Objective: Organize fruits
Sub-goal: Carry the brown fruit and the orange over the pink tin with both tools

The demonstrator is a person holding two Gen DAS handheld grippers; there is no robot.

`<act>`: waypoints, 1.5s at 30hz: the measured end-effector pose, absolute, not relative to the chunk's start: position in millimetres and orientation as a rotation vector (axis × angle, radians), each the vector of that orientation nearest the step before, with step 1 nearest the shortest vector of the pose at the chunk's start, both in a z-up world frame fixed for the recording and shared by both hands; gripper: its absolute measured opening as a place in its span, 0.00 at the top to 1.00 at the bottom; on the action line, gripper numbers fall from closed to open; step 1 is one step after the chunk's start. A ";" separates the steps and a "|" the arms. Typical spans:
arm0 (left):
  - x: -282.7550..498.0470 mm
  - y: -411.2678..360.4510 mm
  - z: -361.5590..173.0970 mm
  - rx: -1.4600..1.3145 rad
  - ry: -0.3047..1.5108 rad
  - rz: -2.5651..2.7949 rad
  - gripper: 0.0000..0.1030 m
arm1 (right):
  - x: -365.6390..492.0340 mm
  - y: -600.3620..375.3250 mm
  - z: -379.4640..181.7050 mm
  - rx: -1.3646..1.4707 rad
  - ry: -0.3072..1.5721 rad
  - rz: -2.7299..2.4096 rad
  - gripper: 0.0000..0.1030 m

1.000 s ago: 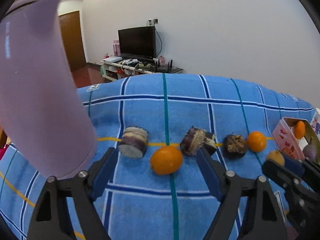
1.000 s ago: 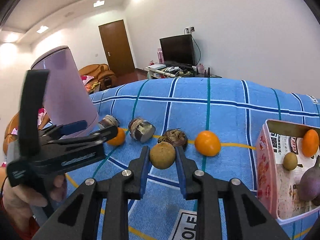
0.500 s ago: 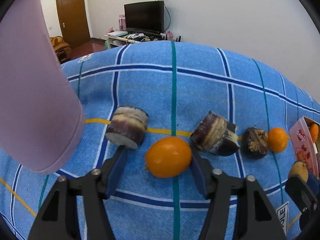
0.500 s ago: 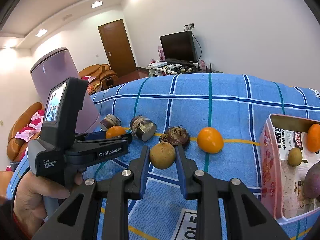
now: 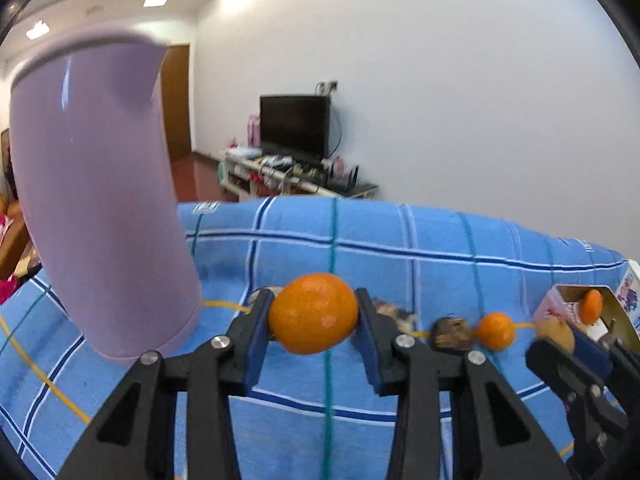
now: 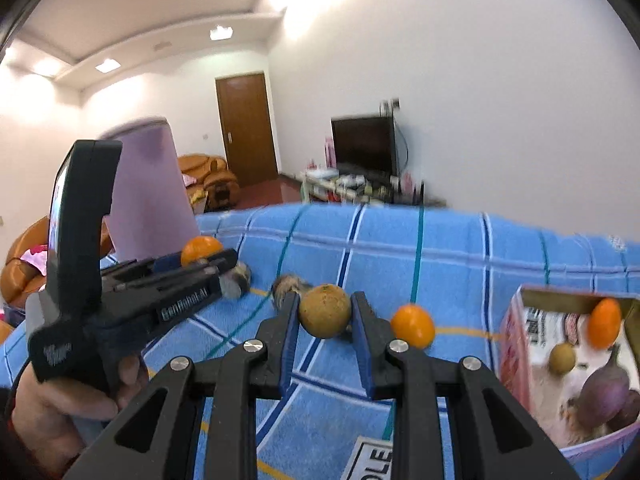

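Both hands are loaded. The left gripper (image 5: pixel 314 320) has an orange mandarin (image 5: pixel 313 313) between its blue pads, jaws closing the last bit onto its sides; the fruit looks raised off the blue checked blanket (image 5: pixel 420 240) that covers the table. The right gripper (image 6: pixel 325 318) is clamped on a dull tan-brown round fruit (image 6: pixel 325 310), held across its middle.

A second mandarin (image 6: pixel 412 326) and some dark, rough-skinned pieces lie in a row along the blanket's yellow stripe. The open pink box (image 6: pixel 516 344) sits toward the right edge with an orange fruit, a small tan one and purple ones inside. A tall lilac container (image 5: pixel 100 200) stands at the left.

Judgement: the mandarin is light, with soft, smooth skin; squeeze gently at its widest part. The tan fruit seems firmer, its rind less slippery.
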State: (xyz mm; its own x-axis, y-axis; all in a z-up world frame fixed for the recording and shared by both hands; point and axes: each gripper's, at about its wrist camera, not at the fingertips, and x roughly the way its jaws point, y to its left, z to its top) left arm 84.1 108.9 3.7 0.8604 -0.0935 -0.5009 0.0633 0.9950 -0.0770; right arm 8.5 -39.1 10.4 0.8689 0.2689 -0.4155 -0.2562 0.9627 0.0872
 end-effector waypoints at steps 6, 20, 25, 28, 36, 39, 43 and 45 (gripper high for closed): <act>61.3 91.4 7.0 0.024 0.449 -0.070 0.60 | 2.7 -46.0 15.4 0.016 0.359 0.229 0.73; 60.8 85.7 6.9 0.074 0.431 -0.009 0.59 | 1.3 -44.1 15.9 -0.017 0.362 0.192 0.73; 55.7 82.0 6.7 0.082 0.430 -0.009 0.59 | 0.9 -45.7 15.9 -0.009 0.373 0.187 0.73; 54.6 81.5 5.9 0.082 0.430 -0.007 0.59 | 0.0 -46.7 15.5 -0.004 0.380 0.187 0.73; 49.1 80.7 5.8 0.073 0.435 -0.003 0.59 | -4.5 -45.7 15.0 -0.018 0.387 0.190 0.73; 46.9 80.2 5.6 0.072 0.433 -0.004 0.59 | -6.2 -46.2 14.5 -0.019 0.392 0.190 0.73; 44.9 80.0 5.2 0.070 0.434 -0.007 0.59 | -7.5 -47.4 14.2 -0.017 0.397 0.190 0.73; 43.3 79.2 5.2 0.071 0.434 -0.008 0.59 | -8.9 -47.3 14.1 -0.021 0.402 0.188 0.73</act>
